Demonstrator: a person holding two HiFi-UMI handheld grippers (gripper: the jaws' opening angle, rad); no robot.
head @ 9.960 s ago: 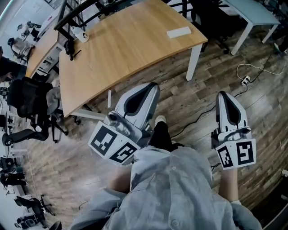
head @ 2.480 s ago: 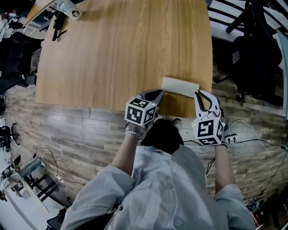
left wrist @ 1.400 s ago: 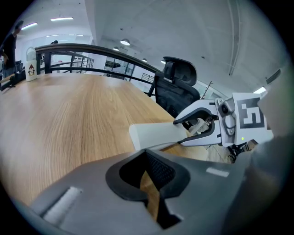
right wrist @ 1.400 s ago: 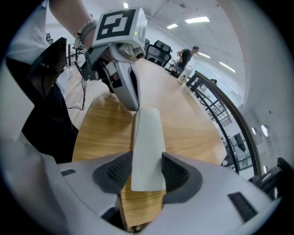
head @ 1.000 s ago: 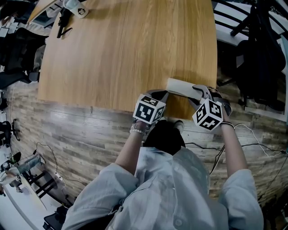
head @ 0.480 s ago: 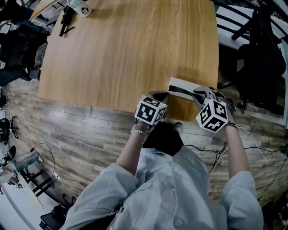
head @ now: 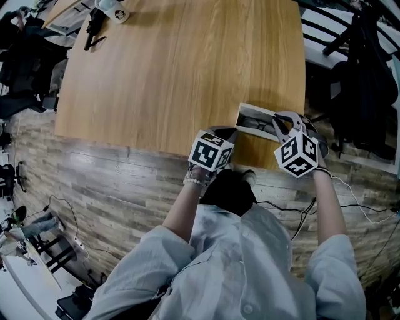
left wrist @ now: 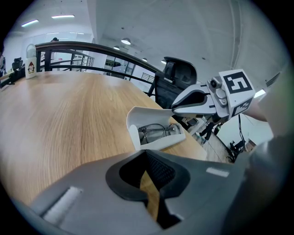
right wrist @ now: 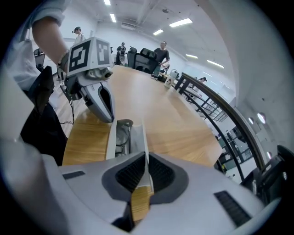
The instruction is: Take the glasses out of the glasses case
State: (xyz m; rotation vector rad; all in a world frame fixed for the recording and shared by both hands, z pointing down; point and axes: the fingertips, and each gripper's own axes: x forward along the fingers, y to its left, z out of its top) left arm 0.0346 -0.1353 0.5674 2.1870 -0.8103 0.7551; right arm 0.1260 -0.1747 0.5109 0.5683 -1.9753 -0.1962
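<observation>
A white glasses case (head: 245, 112) lies near the wooden table's (head: 175, 69) front right corner, its lid (left wrist: 146, 114) raised. Dark-framed glasses (left wrist: 155, 133) lie folded inside the case. My right gripper (head: 280, 122) has just been closing and is shut on the lid's thin edge (right wrist: 141, 137), which stands between its pads (right wrist: 146, 172). The glasses (right wrist: 121, 136) also show in the base below. My left gripper (head: 225, 132) rests at the case's left end, a little short of it, its jaws (left wrist: 147, 158) shut with nothing between them.
The table's front edge (head: 156, 150) runs just under both grippers, with wood-plank floor below it. A black chair (head: 359, 75) stands right of the table. A white bottle (head: 114, 10) and a black object (head: 92, 25) sit at the far left corner.
The right gripper has shut on the lid and moved up and right, swinging the case open so the glasses show. The left gripper has stayed put.
</observation>
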